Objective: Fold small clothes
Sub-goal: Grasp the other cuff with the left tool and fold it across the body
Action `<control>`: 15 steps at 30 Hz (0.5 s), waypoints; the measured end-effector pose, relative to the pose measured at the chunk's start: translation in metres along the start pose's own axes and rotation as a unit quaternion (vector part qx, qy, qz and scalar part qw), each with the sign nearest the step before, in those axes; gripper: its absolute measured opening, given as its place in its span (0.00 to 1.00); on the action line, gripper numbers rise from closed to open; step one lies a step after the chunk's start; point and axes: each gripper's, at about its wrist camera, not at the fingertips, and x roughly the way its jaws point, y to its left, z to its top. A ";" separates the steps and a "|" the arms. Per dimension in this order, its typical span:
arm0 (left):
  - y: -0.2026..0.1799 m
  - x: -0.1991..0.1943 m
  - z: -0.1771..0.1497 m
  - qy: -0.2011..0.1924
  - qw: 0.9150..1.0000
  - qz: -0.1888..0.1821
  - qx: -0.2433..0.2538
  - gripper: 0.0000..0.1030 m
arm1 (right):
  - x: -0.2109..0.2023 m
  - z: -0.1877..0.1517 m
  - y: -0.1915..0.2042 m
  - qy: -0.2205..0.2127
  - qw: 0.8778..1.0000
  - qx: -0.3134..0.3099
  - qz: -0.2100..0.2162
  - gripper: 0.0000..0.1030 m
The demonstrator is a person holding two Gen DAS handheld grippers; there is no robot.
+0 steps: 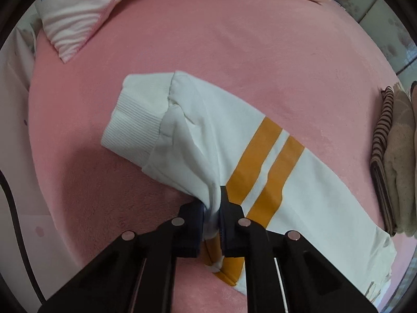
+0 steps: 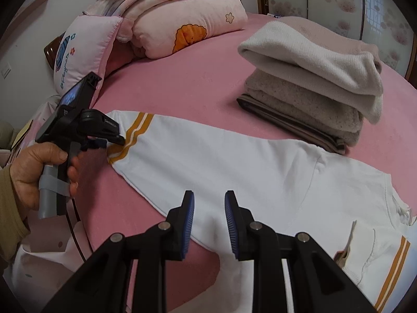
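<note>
Pink pillow point(image 2: 78, 52) has stitched script, approx. "Playmate", under a boat pic. No other text legible.

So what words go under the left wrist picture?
Left gripper pinches the white sweatshirt's orange-striped sleeve on the pink bed.

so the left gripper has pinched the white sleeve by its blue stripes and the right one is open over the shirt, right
Not quite: the stripes are orange, not blue, as the left wrist view shows. The left gripper does pinch the white sleeve there, and the right gripper is open over the shirt.
</note>
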 end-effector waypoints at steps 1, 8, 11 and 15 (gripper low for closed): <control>-0.003 -0.005 -0.001 -0.009 1.000 -0.002 0.007 0.06 | -0.001 -0.002 -0.002 0.001 1.000 0.002 -0.001 0.23; -0.030 -0.065 -0.021 -0.083 0.994 -0.033 0.057 0.05 | -0.017 -0.015 -0.018 -0.006 1.000 0.019 -0.009 0.23; -0.054 -0.095 -0.037 -0.103 0.988 -0.057 0.098 0.05 | -0.028 -0.021 -0.028 -0.013 0.999 0.027 -0.018 0.23; -0.082 -0.135 -0.068 -0.117 0.978 -0.091 0.148 0.05 | -0.042 -0.028 -0.044 -0.019 0.998 0.046 -0.025 0.23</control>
